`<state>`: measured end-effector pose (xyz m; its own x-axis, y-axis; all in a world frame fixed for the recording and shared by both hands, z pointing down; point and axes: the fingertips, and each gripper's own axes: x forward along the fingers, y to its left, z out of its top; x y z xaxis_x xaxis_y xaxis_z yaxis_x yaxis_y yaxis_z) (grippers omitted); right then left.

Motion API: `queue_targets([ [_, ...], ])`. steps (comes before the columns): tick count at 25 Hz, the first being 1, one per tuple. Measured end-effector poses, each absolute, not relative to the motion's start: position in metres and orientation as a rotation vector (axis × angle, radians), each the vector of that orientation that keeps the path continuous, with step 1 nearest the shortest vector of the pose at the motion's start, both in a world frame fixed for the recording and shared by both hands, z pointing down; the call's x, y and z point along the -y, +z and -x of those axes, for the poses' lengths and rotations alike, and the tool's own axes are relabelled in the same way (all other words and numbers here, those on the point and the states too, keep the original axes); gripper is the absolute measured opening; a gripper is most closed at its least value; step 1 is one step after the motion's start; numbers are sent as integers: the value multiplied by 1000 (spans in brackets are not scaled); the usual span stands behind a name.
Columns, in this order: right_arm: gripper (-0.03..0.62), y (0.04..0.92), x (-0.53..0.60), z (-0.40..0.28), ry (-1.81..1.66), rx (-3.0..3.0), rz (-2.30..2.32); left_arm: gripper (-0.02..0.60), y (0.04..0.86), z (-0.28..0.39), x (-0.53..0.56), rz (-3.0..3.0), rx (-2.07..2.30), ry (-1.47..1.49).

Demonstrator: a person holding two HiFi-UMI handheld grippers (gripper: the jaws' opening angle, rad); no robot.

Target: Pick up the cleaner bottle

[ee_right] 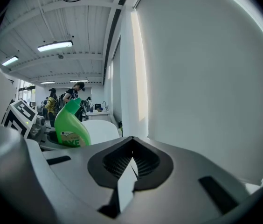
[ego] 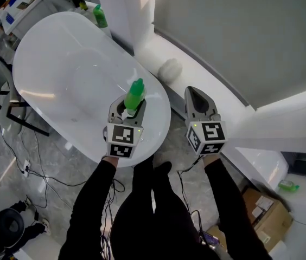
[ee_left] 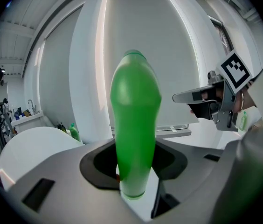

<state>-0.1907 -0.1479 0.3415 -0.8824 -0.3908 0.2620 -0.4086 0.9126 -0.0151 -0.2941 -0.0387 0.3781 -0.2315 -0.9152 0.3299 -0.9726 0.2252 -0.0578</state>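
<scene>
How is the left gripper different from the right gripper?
The left gripper is clamped on the green cleaner bottle; the right gripper has nothing in it. The left gripper's jaws stand apart around the bottle; the right gripper's jaws are closed together. The left gripper is above the white bathtub; the right gripper is beside it, off the rim. Both are grey and carry a cube with square markers.

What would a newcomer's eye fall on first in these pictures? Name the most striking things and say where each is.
The bright green cleaner bottle stands out first, gripped upright in the left tongs above the near end of the big white bathtub. Next come the right tongs, shut and empty, level with the left ones just off the tub's side, toward the wall.
</scene>
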Motion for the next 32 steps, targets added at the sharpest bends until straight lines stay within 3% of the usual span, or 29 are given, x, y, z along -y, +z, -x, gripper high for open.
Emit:
queue_targets([
  [32,1,355,128,203,69,2776,-518,184,381,291,48,-1791,2262,328],
])
